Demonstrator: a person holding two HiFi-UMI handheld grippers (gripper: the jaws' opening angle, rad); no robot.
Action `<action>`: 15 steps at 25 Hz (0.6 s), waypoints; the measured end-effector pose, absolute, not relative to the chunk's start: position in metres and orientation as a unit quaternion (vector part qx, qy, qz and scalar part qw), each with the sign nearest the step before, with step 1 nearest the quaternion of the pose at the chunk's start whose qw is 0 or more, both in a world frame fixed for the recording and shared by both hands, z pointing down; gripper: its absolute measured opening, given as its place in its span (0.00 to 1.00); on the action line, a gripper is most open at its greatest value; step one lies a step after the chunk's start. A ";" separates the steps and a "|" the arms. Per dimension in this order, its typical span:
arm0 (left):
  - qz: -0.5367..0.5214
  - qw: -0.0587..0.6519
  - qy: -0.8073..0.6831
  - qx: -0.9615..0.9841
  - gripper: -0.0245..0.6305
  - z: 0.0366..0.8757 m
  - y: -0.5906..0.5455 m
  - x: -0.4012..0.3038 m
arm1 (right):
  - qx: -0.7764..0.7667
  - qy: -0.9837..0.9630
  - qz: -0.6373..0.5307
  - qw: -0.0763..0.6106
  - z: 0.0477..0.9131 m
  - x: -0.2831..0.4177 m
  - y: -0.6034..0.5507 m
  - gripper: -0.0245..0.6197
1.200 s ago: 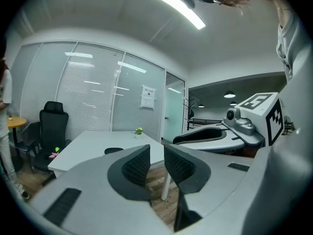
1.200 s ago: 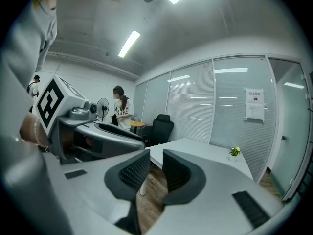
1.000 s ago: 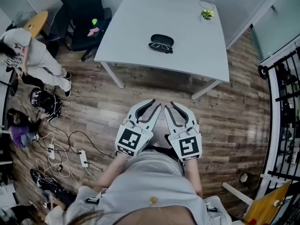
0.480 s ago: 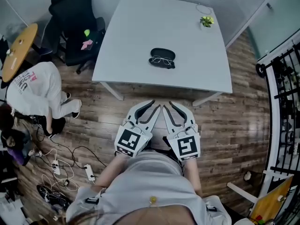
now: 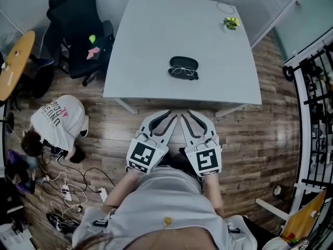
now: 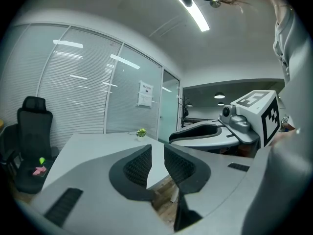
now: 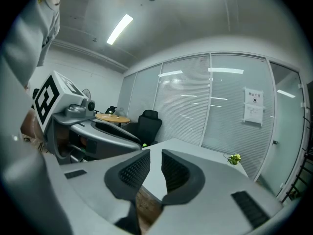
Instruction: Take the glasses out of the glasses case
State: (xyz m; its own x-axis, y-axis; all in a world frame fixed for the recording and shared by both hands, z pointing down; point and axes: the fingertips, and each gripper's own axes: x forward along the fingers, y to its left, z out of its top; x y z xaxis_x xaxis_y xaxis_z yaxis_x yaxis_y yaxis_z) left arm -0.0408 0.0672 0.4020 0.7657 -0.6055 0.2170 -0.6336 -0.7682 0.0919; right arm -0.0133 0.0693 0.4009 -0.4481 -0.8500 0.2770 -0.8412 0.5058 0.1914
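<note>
On the white counter [image 5: 156, 35] the black glasses case [image 5: 183, 62] is seen, with the glasses [image 5: 183, 72] laid outside it, against its near side. Well short of the case, the left gripper [image 6: 156, 153] and right gripper [image 7: 155, 158] are held narrowly parted, with nothing between. The glasses are judged light, thin and fragile, and best gripped at the bridge.

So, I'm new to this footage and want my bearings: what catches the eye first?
A black glasses case sits mid white table, with the glasses just in front of it. Nearer, the left claw and right claw are side by side, both empty, short of the table.
</note>
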 end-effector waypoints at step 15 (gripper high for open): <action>0.086 0.092 -0.338 0.933 0.17 0.407 0.013 -0.039 | 0.491 -0.851 -0.007 0.183 0.409 -0.006 0.014 0.14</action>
